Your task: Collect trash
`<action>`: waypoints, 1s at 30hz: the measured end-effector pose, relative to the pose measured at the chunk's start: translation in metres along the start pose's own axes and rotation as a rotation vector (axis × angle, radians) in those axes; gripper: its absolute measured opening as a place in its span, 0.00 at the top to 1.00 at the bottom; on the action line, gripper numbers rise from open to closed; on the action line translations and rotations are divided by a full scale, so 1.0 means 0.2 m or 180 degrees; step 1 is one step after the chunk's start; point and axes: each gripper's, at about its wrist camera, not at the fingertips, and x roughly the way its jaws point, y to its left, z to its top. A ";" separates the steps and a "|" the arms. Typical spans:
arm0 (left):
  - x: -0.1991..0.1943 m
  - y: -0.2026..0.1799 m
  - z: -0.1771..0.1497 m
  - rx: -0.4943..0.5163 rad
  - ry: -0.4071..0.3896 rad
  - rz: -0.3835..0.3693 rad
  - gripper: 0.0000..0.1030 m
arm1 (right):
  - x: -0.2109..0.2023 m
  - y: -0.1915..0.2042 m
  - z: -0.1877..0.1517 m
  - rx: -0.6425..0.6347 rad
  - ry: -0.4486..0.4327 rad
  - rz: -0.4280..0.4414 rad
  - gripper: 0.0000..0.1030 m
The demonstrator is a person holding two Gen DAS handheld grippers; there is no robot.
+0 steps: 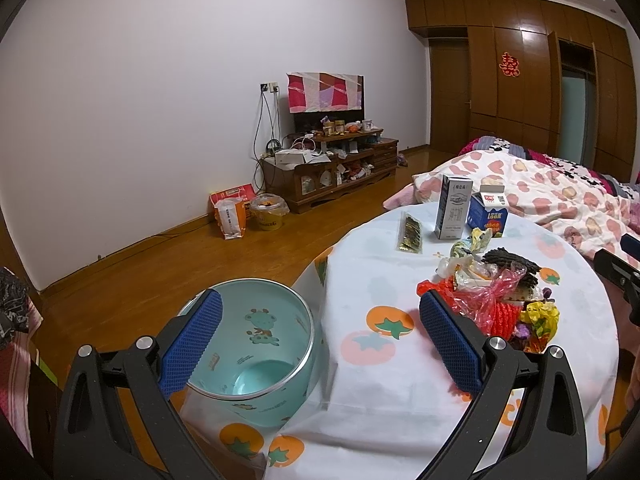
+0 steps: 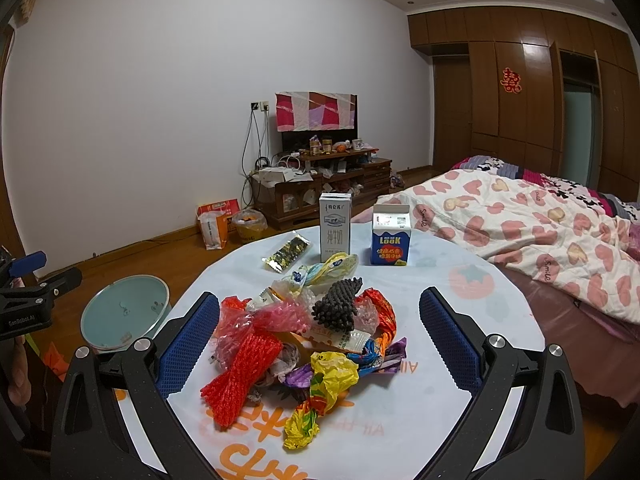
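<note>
A pile of crumpled wrappers and foam netting [image 2: 308, 340] lies on the round table [image 2: 460, 344], with a red foam net [image 2: 240, 376] and a yellow wrapper [image 2: 332, 372] in front. My right gripper [image 2: 320, 340] is open, its jaws on either side of the pile. A light blue bin [image 1: 256, 356] stands on the floor left of the table; it also shows in the right wrist view [image 2: 124, 312]. My left gripper [image 1: 320, 344] is open and empty, over the bin's rim and the table edge. The pile [image 1: 500, 292] lies by its right finger.
A white milk carton [image 2: 335, 228], a blue carton [image 2: 390, 240] and a flat gold packet [image 2: 287, 256] stand at the table's far side. A bed with a heart-print quilt [image 2: 540, 228] is to the right. A TV stand [image 2: 320, 184] and bags [image 2: 216, 224] line the far wall.
</note>
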 end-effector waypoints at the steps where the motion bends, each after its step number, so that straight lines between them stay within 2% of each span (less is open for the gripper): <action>1: 0.00 0.00 0.00 0.0001 0.0000 0.0001 0.06 | 0.00 0.00 0.00 0.0002 0.0002 0.0001 0.05; 22: 0.01 0.02 0.00 0.0004 0.0014 0.0016 0.06 | 0.00 0.00 -0.01 0.0005 0.0013 -0.0006 0.05; 30: 0.05 0.00 -0.02 0.0024 0.0094 0.0027 0.06 | 0.04 -0.04 -0.04 0.0019 0.0045 -0.0082 0.05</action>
